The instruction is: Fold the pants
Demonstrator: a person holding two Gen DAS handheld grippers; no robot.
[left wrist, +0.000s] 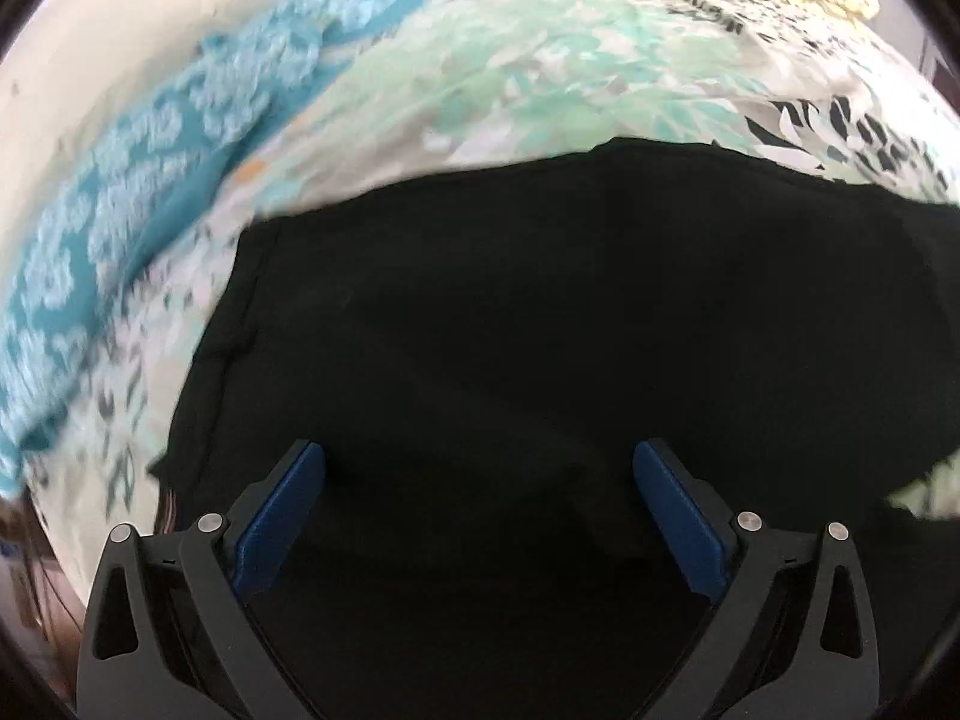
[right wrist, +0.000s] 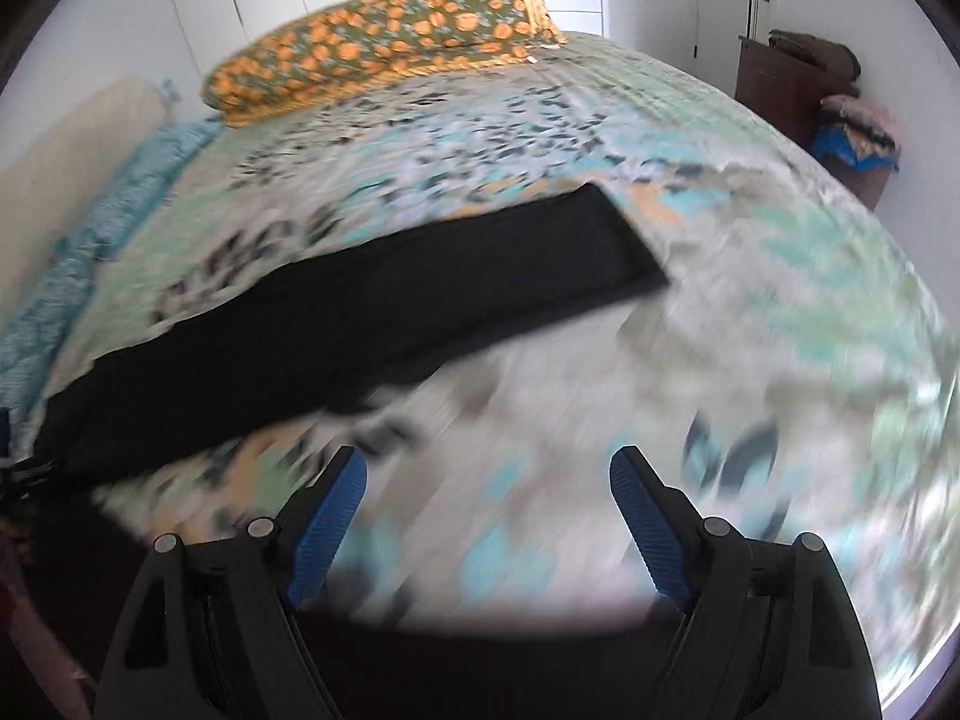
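Nearest in the left wrist view, the left gripper (left wrist: 479,468) is seen with its blue-padded jaws spread wide and nothing between them, poised over the broad part of the black fabric pants (left wrist: 540,330). The right gripper (right wrist: 487,474) is likewise held with jaws apart and empty, above bare bedcover, the pants lying beyond it and to its left.

The pants (right wrist: 360,306) are laid out flat on the floral-patterned bedcover (right wrist: 750,276) as one long dark strip, narrow end pointing toward the right edge of the bed. From this the legs are judged to be stacked one on the other, so a lengthwise fold appears done, though blur prevents certainty. The crosswise folds are judged to remain.

Farther off, a turquoise patterned cloth (right wrist: 90,240) runs along the left edge of the bed, and an orange-flowered pillow (right wrist: 384,42) sits at the head.
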